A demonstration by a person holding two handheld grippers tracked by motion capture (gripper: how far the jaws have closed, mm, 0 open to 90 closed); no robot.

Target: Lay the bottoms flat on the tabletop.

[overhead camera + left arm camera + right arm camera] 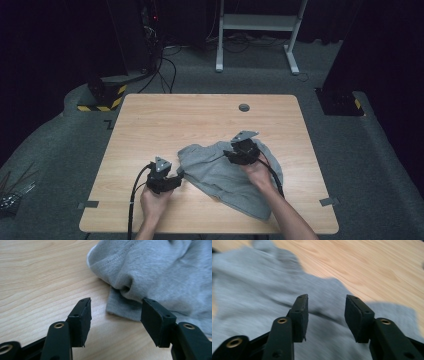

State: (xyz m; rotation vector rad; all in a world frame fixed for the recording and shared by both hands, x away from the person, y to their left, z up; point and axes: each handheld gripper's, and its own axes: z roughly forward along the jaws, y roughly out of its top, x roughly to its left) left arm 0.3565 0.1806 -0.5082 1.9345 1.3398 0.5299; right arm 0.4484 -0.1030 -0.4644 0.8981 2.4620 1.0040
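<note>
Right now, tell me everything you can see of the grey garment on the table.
The grey garment is soft knit, like sweatshirt fleece, lying crumpled and partly folded on the wooden table, toward the near right part. A stitched hem runs along its rounded left corner, with a flat layer sticking out beneath. The left gripper sits open at that edge, pads apart from the cloth. The right gripper hangs open over the upper right part, with nothing between its pads.

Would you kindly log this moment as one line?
left gripper: open, at garment edge | right gripper: open, above garment | garment: crumpled on table
</note>
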